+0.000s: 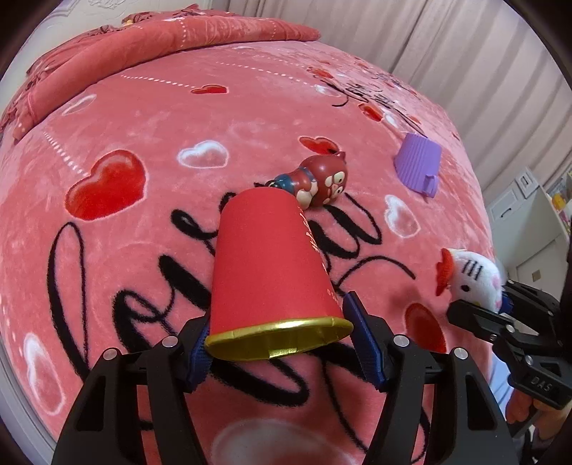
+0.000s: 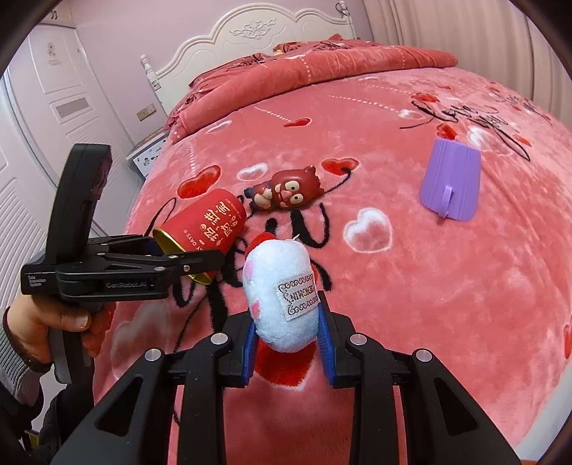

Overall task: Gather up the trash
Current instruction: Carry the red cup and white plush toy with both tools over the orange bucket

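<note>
A red paper cup (image 1: 264, 257) with a gold rim lies on its side on the pink heart-print bedspread (image 1: 143, 118). Its rim sits between the blue pads of my left gripper (image 1: 277, 311), which press on both sides of it. In the right wrist view the same cup (image 2: 211, 223) shows in the left gripper (image 2: 189, 250), held by a person's hand (image 2: 71, 322). My right gripper (image 2: 286, 314) is shut on a white plush toy (image 2: 279, 279) with a sewn label, held just above the bedspread. From the left wrist view the plush (image 1: 472, 275) and the right gripper (image 1: 482, 304) are at the right edge.
A brown toy figure (image 1: 318, 182) lies just beyond the cup. A purple ribbed cup (image 2: 452, 179) stands upside down farther right. A folded red quilt (image 2: 321, 64) and a white headboard (image 2: 250, 32) are at the far end. A door is on the left, curtains are on the right.
</note>
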